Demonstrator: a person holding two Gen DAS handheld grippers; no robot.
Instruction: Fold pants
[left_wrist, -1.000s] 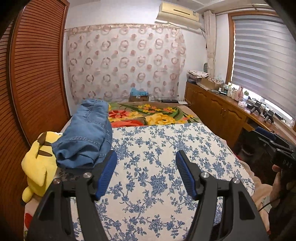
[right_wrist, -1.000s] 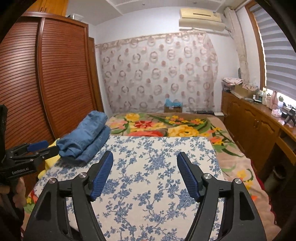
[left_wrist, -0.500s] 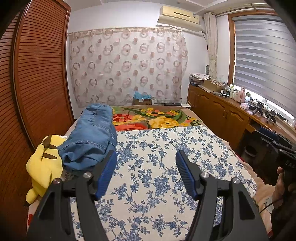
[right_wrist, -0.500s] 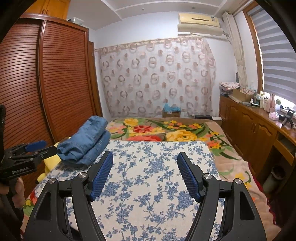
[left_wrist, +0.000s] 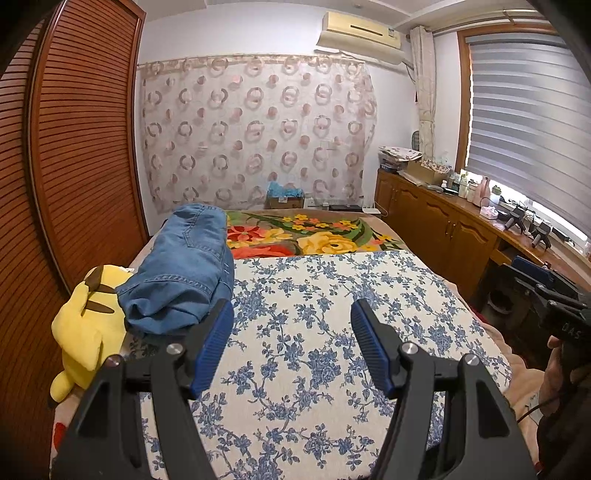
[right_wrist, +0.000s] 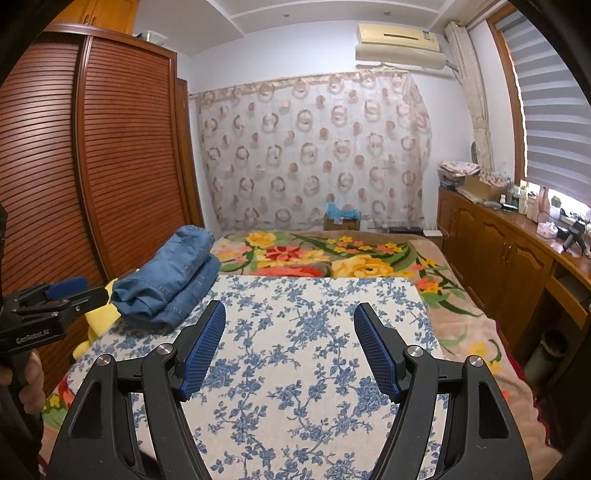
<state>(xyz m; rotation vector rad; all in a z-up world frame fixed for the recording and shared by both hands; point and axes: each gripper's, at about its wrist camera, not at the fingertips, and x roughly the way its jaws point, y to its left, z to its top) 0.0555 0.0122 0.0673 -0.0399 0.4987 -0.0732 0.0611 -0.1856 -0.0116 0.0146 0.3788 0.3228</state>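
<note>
- left gripper (left_wrist: 291, 341), right gripper (right_wrist: 289, 345): jaws spread, empty
- folded jeans (left_wrist: 184, 264) at bed's (left_wrist: 332, 295) left edge, touching yellow plush (left_wrist: 86, 325)
- plush mostly hidden in right view

Left gripper (left_wrist: 291, 345) and right gripper (right_wrist: 290, 349) — black frames, ribbed blue finger pads (right_wrist: 205, 345), silver screws. White "GenRobot.AI" lettering on one body. Bare-skinned hand (right_wrist: 31, 373) — light tone.

Soft daylight enters through the window blinds (left_wrist: 524, 122) at 3 o'clock. Both views are sharp. Fisheye curvature bends edges, with dark vignetted corners.
</note>
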